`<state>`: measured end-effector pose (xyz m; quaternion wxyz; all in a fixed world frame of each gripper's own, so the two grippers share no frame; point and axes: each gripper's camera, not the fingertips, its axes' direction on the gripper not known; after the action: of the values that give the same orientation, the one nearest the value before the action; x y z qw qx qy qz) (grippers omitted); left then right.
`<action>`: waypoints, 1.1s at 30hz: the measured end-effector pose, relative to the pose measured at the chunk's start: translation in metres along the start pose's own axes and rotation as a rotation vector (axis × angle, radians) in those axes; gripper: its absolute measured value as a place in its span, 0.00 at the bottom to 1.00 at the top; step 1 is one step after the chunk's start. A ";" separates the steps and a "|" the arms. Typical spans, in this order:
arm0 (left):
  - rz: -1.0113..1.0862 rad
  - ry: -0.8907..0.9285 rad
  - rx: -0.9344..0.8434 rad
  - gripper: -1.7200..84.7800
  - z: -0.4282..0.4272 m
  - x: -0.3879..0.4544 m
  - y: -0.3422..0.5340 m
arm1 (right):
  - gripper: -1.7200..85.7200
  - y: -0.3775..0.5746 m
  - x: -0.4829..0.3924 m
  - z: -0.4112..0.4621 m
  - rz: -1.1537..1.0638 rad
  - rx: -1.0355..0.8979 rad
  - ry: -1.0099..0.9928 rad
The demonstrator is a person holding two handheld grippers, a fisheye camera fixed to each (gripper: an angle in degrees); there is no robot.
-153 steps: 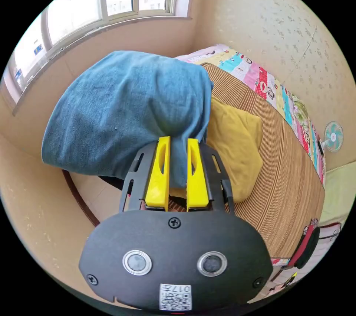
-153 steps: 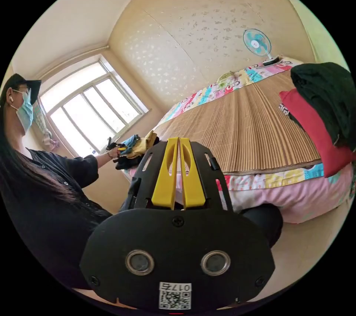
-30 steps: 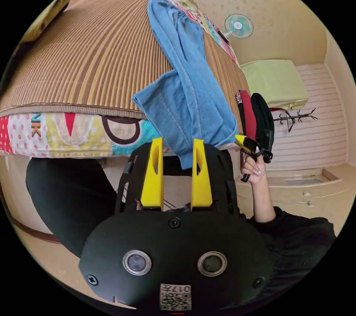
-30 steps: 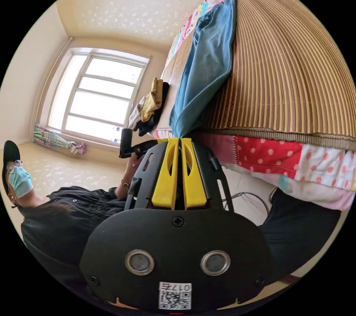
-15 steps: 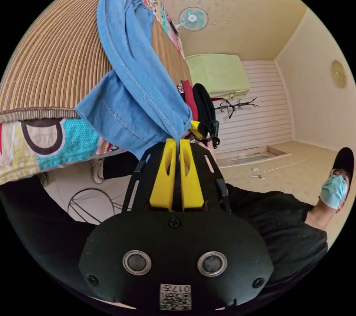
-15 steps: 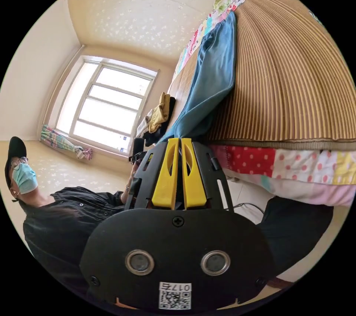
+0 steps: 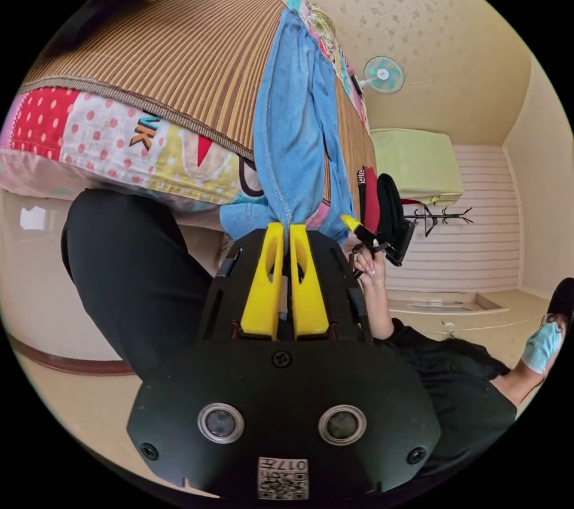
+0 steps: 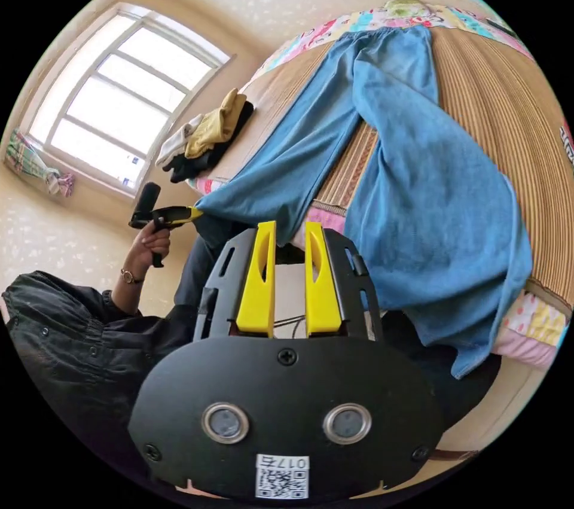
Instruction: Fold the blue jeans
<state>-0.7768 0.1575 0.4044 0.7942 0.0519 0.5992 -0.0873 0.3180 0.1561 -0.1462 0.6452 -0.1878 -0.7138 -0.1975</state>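
Blue denim jeans (image 8: 418,174): spread lengthwise on the brown striped bamboo mat (image 8: 508,102) of the bed, waistband at the far edge, both leg ends hanging over the near edge above the person's black trouser legs.
Left tool (image 7: 280,228): yellow jaws nearly together, clamped on the hem of one hanging leg (image 7: 287,132).
Right tool (image 8: 290,228): yellow jaws apart, nothing between them, just beside the hem of the nearer leg; the other leg drapes off the mat edge further along.
Patchwork quilt (image 7: 119,138): pink, red dotted and yellow panels under the mat, overhanging the bed side; large printed letters, partly hidden.
Yellow and dark garments (image 8: 209,132): heaped at the mat's window end.
Red and black clothes (image 7: 379,204): stacked at the opposite end; white lettering too small to read.
Room: cream patterned walls, wide window (image 8: 113,96), wall-mounted teal fan (image 7: 382,74), open beige floor beside the bed.
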 end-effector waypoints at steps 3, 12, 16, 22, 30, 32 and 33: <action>0.005 0.002 -0.020 0.01 0.003 -0.002 0.000 | 0.12 -0.003 -0.014 0.030 0.076 0.044 0.040; -0.070 -0.380 -0.163 0.07 0.023 -0.028 0.031 | 0.04 0.047 -0.016 -0.011 -0.039 0.009 -0.106; -0.114 -0.432 -0.018 0.10 0.001 -0.030 0.059 | 0.08 0.104 0.020 -0.099 0.124 0.209 0.229; 0.038 -0.396 0.047 0.10 0.017 0.020 0.059 | 0.14 0.149 0.099 -0.114 0.321 0.110 0.366; 0.391 -0.180 -0.160 0.12 0.143 0.156 0.046 | 0.05 0.213 0.075 -0.151 0.212 0.192 0.129; 0.456 -0.135 -0.201 0.14 0.164 0.190 0.054 | 0.05 0.237 0.048 -0.184 0.061 0.297 -0.087; 0.484 -0.090 -0.238 0.15 0.178 0.209 0.060 | 0.05 0.250 0.032 -0.200 -0.009 0.343 -0.174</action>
<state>-0.5414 0.1674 0.2513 0.8183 0.0960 0.5393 0.1740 0.6156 0.2646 -0.0870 0.6027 -0.0881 -0.7909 -0.0587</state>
